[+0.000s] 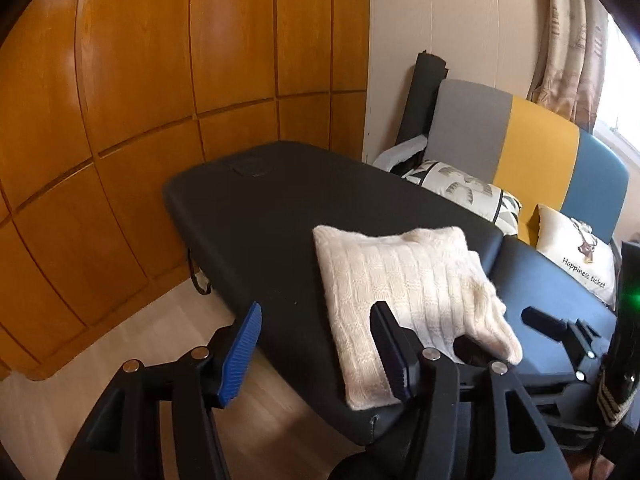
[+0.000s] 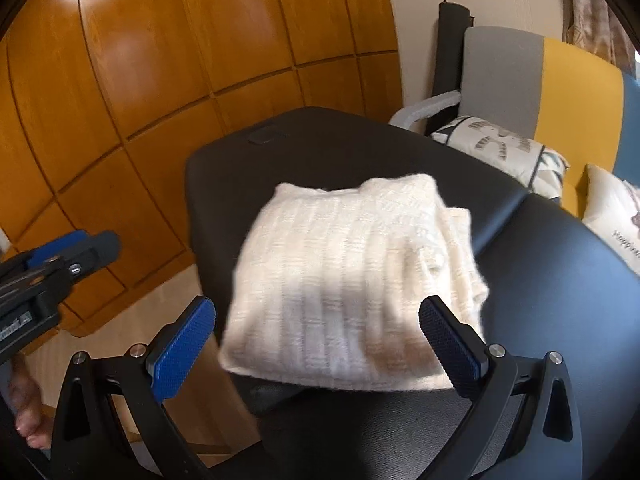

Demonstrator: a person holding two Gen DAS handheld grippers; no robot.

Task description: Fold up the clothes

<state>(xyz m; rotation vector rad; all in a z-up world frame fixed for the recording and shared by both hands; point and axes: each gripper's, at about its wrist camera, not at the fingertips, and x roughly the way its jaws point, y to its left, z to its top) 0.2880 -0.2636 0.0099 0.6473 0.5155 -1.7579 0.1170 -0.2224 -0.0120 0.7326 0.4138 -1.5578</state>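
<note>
A cream knitted sweater (image 1: 400,280) lies folded into a thick square on the black padded table (image 1: 260,208). My left gripper (image 1: 316,354) stands open at the sweater's near left corner. Its left finger is over the table's edge, its right finger is in front of the knit, and nothing is held between them. In the right wrist view the sweater (image 2: 340,272) fills the middle. My right gripper (image 2: 316,348) is wide open just before the sweater's near edge, with the right fingertip over the near right corner. The left gripper (image 2: 84,250) shows at the far left, off the table (image 2: 540,280).
A sofa (image 1: 540,148) with grey, yellow and blue back panels and printed cushions (image 1: 576,256) runs along the table's right side. Orange wooden wardrobe doors (image 1: 140,100) stand behind and to the left. Pale wood floor (image 1: 132,340) lies left of the table. A hand (image 2: 28,420) shows at the lower left.
</note>
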